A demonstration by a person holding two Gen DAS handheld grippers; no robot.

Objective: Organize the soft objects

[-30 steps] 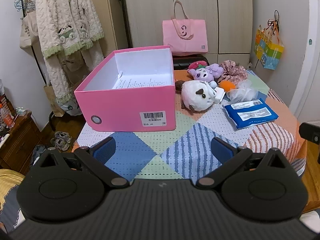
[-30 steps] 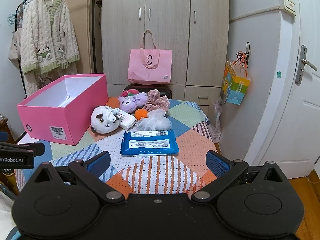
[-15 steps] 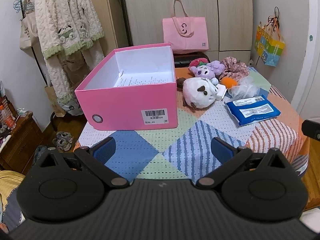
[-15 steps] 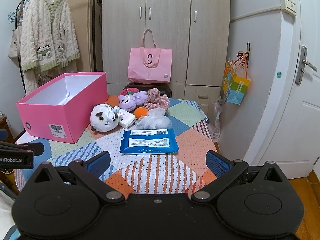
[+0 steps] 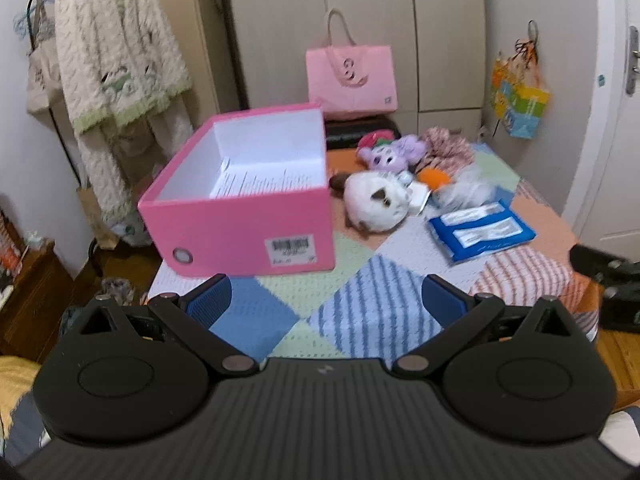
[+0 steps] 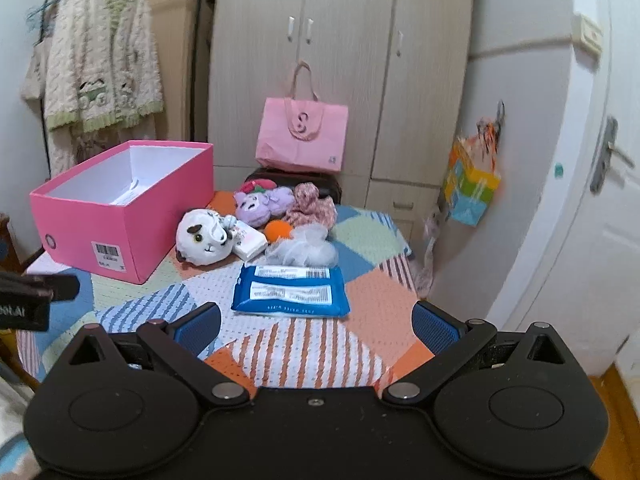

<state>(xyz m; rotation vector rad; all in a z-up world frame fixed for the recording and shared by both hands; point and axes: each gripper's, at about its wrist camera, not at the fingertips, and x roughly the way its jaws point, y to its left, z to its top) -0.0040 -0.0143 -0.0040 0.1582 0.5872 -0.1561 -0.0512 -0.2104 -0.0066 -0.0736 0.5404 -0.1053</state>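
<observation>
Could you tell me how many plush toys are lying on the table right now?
2: a white plush beside the pink box, and a purple plush behind it. More may hide in the pile.

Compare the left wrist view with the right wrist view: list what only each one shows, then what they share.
Only the left wrist view shows the printed sheet flat on the pink box's floor, the wooden cabinet at lower left, and the right gripper's body at the right edge.

Only the right wrist view shows the white door's handle fully, and part of the left gripper's body at the left edge.

Both show the pink box, white plush, purple plush, blue wipes pack, pink tote and hanging cardigan. Both sets of jaws stand open and empty.
</observation>
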